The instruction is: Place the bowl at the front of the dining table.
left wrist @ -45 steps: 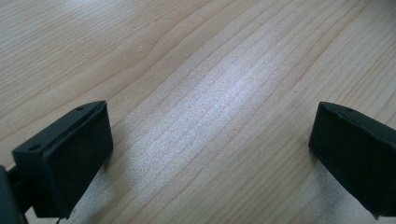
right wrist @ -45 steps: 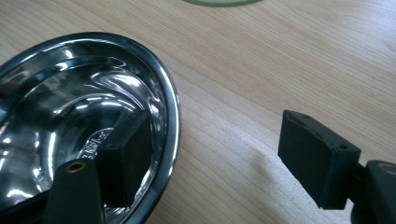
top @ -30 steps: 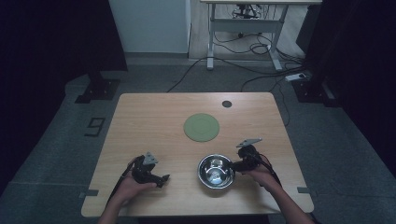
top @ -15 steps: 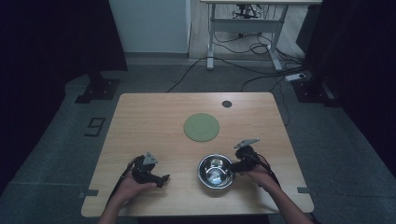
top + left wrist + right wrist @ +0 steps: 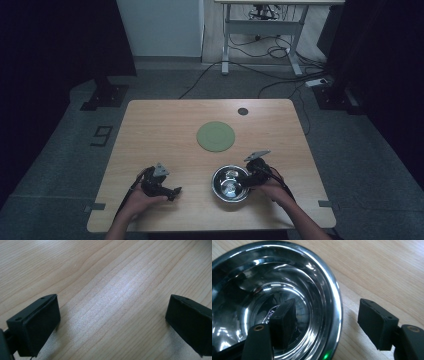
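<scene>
A shiny steel bowl (image 5: 230, 183) sits near the table's front edge, right of centre. My right gripper (image 5: 248, 178) is at the bowl's right rim (image 5: 337, 315) and open: one jaw is inside the bowl, the other outside over the wood, with the rim between them and a gap on each side. My left gripper (image 5: 172, 191) rests low over bare wood at the front left, jaws wide apart (image 5: 113, 322), nothing between them. A flat green round mat (image 5: 215, 136) lies at the table's middle, farther back.
A small dark round disc (image 5: 242, 111) lies near the back right of the wooden table (image 5: 150, 130). A white desk frame (image 5: 260, 30) and cables (image 5: 280, 70) stand on the floor beyond. Black curtains hang at both sides.
</scene>
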`<action>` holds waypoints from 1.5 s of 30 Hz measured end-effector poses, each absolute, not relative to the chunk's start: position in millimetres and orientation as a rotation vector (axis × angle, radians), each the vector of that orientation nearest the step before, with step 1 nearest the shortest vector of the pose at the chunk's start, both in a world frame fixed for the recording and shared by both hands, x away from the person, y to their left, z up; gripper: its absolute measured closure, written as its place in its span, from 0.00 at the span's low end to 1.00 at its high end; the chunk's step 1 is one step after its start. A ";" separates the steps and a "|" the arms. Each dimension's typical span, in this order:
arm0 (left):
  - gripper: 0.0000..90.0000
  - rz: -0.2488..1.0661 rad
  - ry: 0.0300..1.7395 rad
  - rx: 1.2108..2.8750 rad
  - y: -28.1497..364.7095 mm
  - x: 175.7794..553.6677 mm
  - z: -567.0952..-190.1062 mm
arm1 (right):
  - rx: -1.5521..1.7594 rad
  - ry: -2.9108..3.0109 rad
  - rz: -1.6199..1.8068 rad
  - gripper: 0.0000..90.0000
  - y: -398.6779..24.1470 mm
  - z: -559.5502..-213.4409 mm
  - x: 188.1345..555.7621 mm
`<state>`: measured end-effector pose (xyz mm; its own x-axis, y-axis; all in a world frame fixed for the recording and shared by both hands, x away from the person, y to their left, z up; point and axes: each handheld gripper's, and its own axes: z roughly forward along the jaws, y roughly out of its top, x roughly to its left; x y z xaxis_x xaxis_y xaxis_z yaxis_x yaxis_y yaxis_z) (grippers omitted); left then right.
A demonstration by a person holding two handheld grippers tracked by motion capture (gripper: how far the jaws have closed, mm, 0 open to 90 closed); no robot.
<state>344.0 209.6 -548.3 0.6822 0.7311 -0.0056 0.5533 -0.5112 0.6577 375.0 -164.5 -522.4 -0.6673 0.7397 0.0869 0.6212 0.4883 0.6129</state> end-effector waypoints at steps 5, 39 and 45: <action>0.00 0.362 0.983 2.252 209.4 343.9 -548.4 | 1.170 2.565 0.909 0.41 -160.1 -526.5 376.5; 0.00 0.362 0.983 2.252 209.4 343.9 -548.4 | 1.319 2.635 1.020 0.95 -167.0 -522.3 385.1; 0.00 0.362 0.983 2.252 209.4 343.9 -548.4 | 1.376 2.622 1.075 0.97 -173.7 -520.8 387.2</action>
<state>343.9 209.4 -548.4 0.6814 0.7318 -0.0055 0.5537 -0.5106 0.6578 387.2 -173.7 -520.8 -0.6185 0.7242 0.3049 0.7299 0.3858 0.5643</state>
